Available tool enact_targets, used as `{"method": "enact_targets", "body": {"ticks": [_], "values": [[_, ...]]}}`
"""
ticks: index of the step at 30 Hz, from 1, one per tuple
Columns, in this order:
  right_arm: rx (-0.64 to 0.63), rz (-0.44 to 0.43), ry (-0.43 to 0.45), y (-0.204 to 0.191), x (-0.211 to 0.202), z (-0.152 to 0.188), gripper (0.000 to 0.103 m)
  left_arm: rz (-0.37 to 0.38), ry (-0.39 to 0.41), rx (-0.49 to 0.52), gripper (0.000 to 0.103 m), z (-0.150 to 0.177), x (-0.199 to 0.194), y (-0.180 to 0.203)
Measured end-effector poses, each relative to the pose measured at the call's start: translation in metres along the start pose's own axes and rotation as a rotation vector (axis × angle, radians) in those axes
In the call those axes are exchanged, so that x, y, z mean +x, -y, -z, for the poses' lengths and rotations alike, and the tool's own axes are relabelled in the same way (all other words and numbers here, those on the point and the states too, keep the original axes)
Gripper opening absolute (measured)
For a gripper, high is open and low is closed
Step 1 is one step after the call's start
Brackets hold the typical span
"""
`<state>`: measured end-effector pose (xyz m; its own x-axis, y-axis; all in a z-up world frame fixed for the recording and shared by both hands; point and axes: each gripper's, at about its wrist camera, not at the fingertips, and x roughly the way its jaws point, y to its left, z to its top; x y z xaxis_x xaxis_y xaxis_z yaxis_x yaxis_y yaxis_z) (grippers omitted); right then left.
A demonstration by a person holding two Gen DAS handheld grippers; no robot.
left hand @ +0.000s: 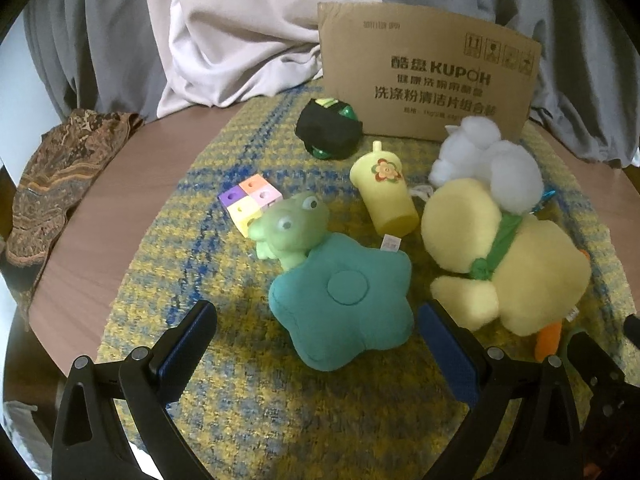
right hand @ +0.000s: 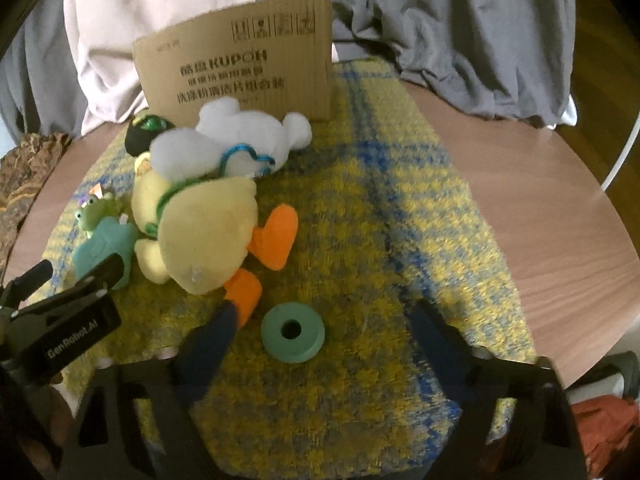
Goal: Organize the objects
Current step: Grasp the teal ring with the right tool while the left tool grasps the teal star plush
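My left gripper (left hand: 316, 320) is open low over the mat, and a teal star-shaped cushion (left hand: 344, 300) lies between its fingers; the pads do not press on it. A green frog toy (left hand: 288, 228) leans on the cushion's far edge. Beyond are a pastel cube block (left hand: 248, 200), a yellow cup (left hand: 384, 196) on its side, a black-and-green ball (left hand: 328, 128), a white plush (left hand: 488, 160) and a yellow duck plush (left hand: 508, 256). My right gripper (right hand: 324, 328) is open around a green ring (right hand: 292, 332) lying flat, with gaps on both sides. The duck's orange foot (right hand: 244, 292) touches its left finger.
A yellow-and-blue woven mat (right hand: 400, 220) covers the round wooden table (right hand: 540, 200). A cardboard box (left hand: 428, 76) stands at the back. A brown patterned cloth (left hand: 48, 192) hangs at the left edge. Grey and pale fabric (right hand: 460, 40) lies behind. The left gripper's body (right hand: 72, 320) sits close to my right one.
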<state>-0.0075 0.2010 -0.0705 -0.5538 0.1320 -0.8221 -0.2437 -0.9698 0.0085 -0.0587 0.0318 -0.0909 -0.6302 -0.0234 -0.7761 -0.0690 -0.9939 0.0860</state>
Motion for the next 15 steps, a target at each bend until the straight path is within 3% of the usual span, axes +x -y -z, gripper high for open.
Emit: {"method": "enact_targets", "body": {"ticks": [2,8,15], "values": [[0.003,-0.011,-0.024,0.001,0.006,0.001,0.068,0.001,-0.013,-0.003,0.103,0.001,0.004,0.000],[0.009,-0.019,-0.034,0.003,0.010,0.002,0.064,0.001,-0.037,-0.011,0.102,0.001,0.011,-0.001],[-0.002,-0.024,-0.057,0.004,0.017,0.003,0.060,0.034,-0.048,-0.011,0.084,0.000,0.014,0.002]]}}
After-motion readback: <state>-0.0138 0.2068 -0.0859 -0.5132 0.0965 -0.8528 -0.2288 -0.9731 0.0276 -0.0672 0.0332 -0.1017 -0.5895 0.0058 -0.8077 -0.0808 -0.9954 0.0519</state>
